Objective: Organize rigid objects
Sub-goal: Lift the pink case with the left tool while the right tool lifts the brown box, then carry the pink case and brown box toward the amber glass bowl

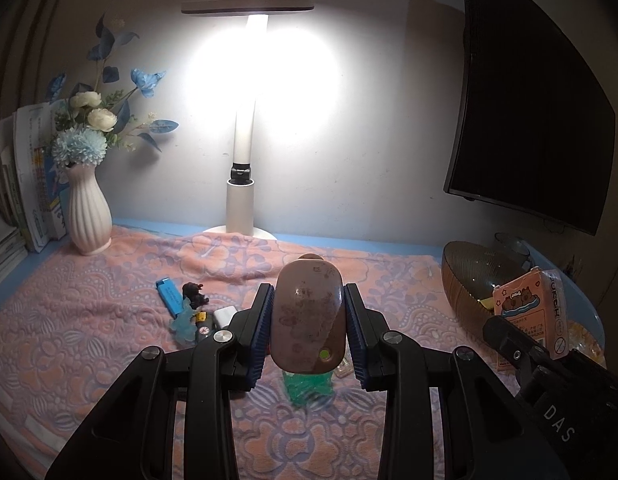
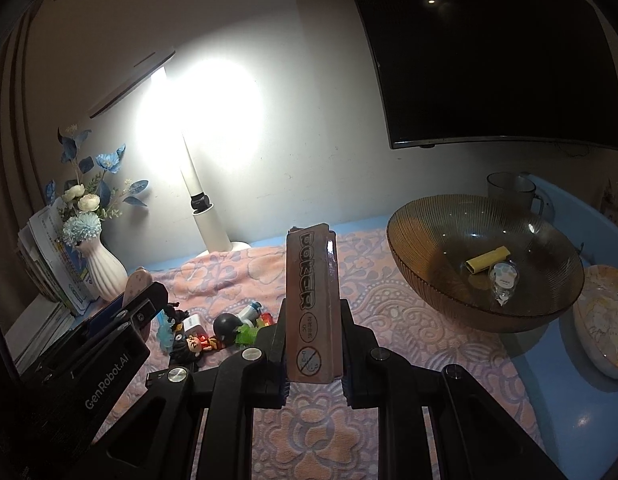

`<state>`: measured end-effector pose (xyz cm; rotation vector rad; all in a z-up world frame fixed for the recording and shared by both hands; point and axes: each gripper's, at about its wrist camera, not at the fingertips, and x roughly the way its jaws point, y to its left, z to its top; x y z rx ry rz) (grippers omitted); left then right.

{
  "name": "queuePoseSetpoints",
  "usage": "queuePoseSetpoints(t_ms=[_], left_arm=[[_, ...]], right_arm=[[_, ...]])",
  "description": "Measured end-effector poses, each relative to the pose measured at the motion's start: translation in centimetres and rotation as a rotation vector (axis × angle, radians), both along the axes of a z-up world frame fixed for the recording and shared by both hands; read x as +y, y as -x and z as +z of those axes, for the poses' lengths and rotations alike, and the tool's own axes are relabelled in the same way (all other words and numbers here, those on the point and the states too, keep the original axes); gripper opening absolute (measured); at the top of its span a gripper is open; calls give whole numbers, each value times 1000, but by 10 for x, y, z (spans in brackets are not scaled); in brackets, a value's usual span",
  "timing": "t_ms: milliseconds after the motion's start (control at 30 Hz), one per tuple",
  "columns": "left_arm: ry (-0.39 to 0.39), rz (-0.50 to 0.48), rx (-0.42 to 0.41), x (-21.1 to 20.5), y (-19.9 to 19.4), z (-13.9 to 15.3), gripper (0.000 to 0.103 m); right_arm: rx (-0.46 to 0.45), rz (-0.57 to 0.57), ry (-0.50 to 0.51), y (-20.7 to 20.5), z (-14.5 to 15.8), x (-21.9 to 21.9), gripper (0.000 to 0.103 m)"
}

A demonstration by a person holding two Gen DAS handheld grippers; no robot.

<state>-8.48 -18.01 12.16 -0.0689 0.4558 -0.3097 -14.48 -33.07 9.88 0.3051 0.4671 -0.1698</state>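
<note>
My left gripper (image 1: 308, 300) is shut on a pink, rounded oval device (image 1: 309, 312) with a green dot, held above the patterned pink cloth (image 1: 89, 360). My right gripper (image 2: 313, 312) is shut on a tall pink playing-card box (image 2: 313, 300), which stands upright between the pads. In the left wrist view that box (image 1: 529, 308) shows at the right, in front of the amber glass bowl (image 1: 465, 280). The bowl (image 2: 429, 280) holds a yellow stick (image 2: 487, 261) and a small clear packet (image 2: 503, 278). Small toys (image 2: 225, 326), a white charger (image 1: 225, 314) and a blue lighter (image 1: 171, 294) lie on the cloth.
A lit desk lamp (image 1: 241, 200) stands at the back wall, with a white vase of flowers (image 1: 89, 216) and stacked books (image 1: 25, 184) to its left. A dark monitor (image 2: 489, 52) hangs at the upper right. A glass mug (image 2: 513, 192) and a pale plate (image 2: 605, 320) flank the bowl.
</note>
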Motion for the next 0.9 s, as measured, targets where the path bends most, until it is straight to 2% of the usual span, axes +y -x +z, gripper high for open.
queuePoseSetpoints(t_ms=[533,900], left_arm=[[-43,-47,-7,-43,8,11,31],[-58,-158,8,-97,21,13,31]], right_arm=[[-15,-93,-60,12,0,-72,18],[-9,-197,-93,38,-9,-113,18]])
